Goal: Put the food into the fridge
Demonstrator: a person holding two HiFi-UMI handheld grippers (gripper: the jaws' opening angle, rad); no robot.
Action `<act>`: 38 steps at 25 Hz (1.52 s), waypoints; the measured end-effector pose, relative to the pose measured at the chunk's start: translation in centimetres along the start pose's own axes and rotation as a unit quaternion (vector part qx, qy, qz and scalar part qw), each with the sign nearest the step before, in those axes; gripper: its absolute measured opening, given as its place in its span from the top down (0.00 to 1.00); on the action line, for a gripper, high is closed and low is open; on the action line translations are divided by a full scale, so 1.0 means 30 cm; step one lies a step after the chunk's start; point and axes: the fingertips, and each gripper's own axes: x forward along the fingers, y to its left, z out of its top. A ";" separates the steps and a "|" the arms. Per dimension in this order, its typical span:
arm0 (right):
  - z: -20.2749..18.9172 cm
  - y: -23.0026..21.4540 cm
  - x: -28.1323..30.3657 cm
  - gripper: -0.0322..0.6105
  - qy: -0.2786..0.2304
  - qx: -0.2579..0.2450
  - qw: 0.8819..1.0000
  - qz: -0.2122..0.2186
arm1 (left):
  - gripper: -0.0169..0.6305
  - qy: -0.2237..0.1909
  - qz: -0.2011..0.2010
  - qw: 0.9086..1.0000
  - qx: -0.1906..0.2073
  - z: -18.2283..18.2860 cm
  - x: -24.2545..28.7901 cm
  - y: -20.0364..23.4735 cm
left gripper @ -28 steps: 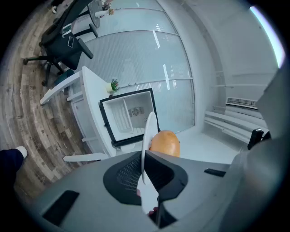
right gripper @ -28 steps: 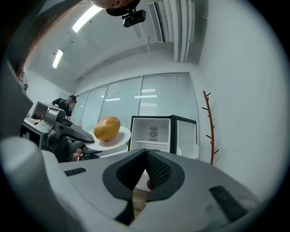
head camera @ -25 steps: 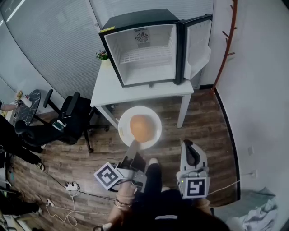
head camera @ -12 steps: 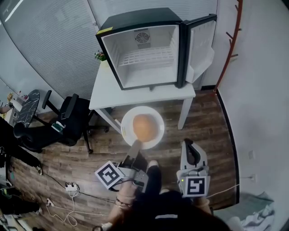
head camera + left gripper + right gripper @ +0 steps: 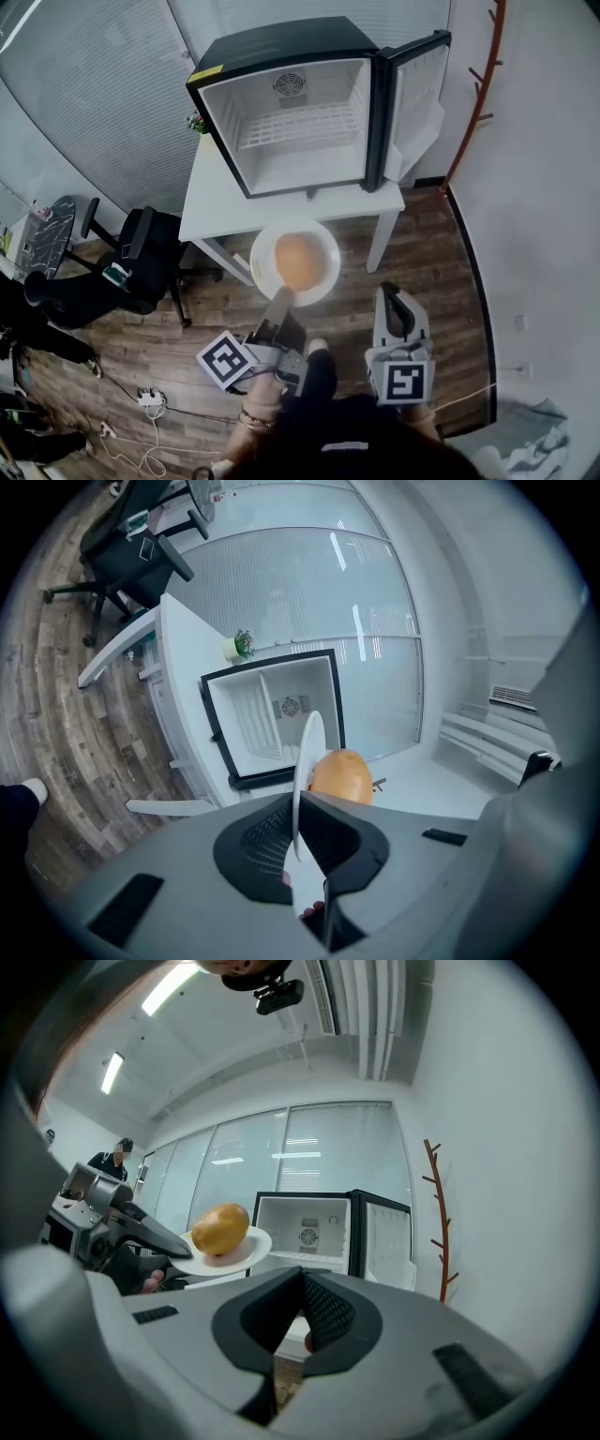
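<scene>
A white plate [image 5: 265,246] carries a round orange-brown piece of food [image 5: 298,261]. My left gripper [image 5: 278,305] is shut on the plate's near rim and holds it level in the air, just in front of the white table [image 5: 225,192]. On that table stands the black fridge [image 5: 300,112], door [image 5: 411,94] swung open to the right, its white inside bare with one wire shelf. The left gripper view has the plate [image 5: 307,752] edge-on between the jaws, with the food [image 5: 341,775] beyond. My right gripper [image 5: 395,314] hangs low at the right, shut and empty.
A black office chair [image 5: 141,253] stands left of the table. A brown coat rack [image 5: 473,84] rises by the right wall. A small potted plant [image 5: 195,123] sits on the table behind the fridge. Cables and a power strip [image 5: 145,398] lie on the wood floor.
The plate with the food has edged slightly closer to the table and fridge. The left gripper's hold is the same, and the right gripper has barely moved.
</scene>
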 end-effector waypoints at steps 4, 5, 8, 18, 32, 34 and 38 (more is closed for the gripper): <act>0.019 -0.004 0.062 0.95 -0.002 -0.001 1.000 -0.011 | 0.95 0.009 -0.004 1.000 0.003 0.047 0.055 0.002; 0.024 0.000 0.079 0.95 -0.003 -0.003 1.000 -0.013 | 0.95 0.012 -0.005 1.000 0.003 0.059 0.066 0.004; 0.038 0.022 0.133 0.95 -0.009 -0.006 1.000 -0.017 | 0.95 0.019 -0.011 1.000 0.005 0.102 0.102 0.016; 0.073 0.080 0.312 0.95 -0.014 -0.037 0.999 -0.032 | 0.95 0.047 -0.011 0.999 0.012 0.252 0.223 0.060; 0.073 0.109 0.399 0.95 -0.002 -0.047 0.999 -0.026 | 0.95 0.048 -0.016 0.999 -0.001 0.343 0.318 0.081; 0.069 0.107 0.418 0.95 -0.002 -0.048 0.999 -0.023 | 0.95 0.046 -0.015 0.999 -0.001 0.350 0.335 0.085; 0.067 0.096 0.471 0.95 -0.003 -0.045 0.999 -0.014 | 0.95 0.042 -0.015 0.999 0.000 0.370 0.383 0.084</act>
